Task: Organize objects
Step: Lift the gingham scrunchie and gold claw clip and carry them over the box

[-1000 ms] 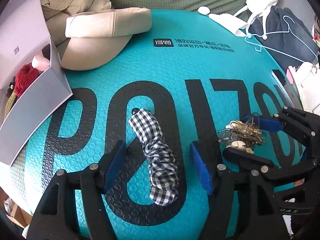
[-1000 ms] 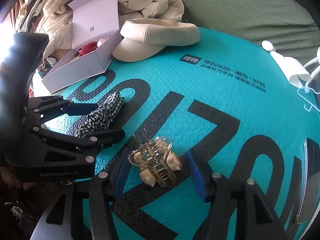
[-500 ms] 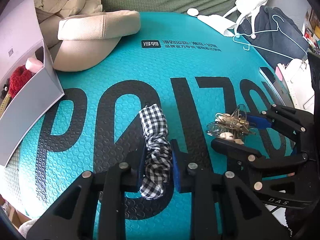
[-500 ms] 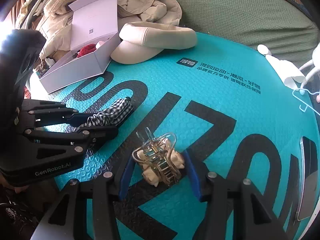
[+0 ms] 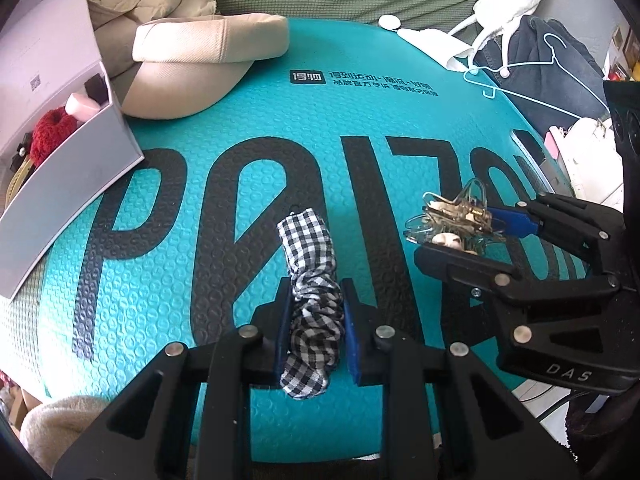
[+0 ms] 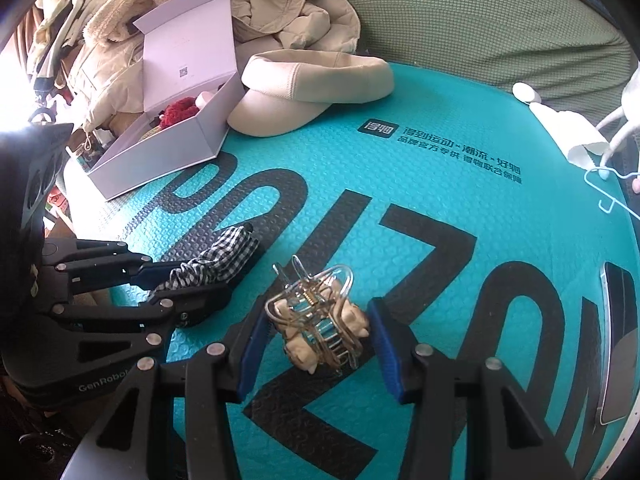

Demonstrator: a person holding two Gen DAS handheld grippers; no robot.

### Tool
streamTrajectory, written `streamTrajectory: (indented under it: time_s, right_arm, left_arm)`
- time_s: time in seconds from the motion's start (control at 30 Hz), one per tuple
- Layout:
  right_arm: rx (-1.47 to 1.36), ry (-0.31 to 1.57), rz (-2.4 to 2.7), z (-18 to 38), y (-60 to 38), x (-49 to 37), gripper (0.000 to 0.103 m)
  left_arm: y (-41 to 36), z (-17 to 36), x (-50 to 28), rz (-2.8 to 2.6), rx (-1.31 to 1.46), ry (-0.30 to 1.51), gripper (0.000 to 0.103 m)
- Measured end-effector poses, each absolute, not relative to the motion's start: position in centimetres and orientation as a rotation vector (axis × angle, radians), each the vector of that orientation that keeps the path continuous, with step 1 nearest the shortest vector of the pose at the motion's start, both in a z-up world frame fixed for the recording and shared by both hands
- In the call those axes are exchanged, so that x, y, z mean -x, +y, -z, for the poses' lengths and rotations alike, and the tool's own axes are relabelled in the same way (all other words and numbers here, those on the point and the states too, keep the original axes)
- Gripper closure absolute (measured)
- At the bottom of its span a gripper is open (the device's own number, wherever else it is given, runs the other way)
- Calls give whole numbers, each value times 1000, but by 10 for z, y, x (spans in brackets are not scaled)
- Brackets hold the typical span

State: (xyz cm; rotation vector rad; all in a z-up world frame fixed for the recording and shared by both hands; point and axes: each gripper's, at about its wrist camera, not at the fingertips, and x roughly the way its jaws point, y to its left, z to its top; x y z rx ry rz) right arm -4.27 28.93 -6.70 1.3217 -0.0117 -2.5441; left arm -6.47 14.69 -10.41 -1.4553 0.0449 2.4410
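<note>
Left tool (image 5: 314, 320) pinches checked scrunchie (image 5: 310, 280) (teal mat (image 5: 360, 128)); right tool (image 6: 316, 332) straddles hair claw (image 6: 320, 320), apart.

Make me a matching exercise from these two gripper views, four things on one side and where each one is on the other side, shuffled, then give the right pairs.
Things:
1. checked scrunchie
2. clear hair claw
3. red scrunchie
4. beige cap

Places:
A. inside the open white box
B. on the teal mat, beside the box
C. squeezed between the left gripper's fingers
D. between the right gripper's fingers, pads not yet touching it

Pairs: 1-C, 2-D, 3-A, 4-B
</note>
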Motion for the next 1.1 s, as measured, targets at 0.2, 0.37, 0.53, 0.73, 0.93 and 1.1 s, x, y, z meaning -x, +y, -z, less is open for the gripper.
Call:
streamTrajectory:
  time_s: [0.2,0.37,0.53,0.73,0.93,1.1]
  right_arm:
    - [-1297,7,2513,59,276,41,53]
    - [-1272,24,2487,49,262,38,53]
    - [-1263,37,2471,37,248,39,53]
    - [-1229,93,2458,22,232,37,53]
    - [-1187,119,2438,8,215,41,53]
    - [-1139,150,2408,-3,196,46,53]
  left_arm:
    - [132,99,51,-2454,1472,-25,82]
    - [110,83,44,-2514,1469,-65,82]
    - [89,69,39,-2548,1454,-125,82]
    - [72,51,33,-2591,1431,-119,82]
    - [53,29,28,-2650,1418,-116,82]
    - [35,14,22,-2695,1430,-118,82]
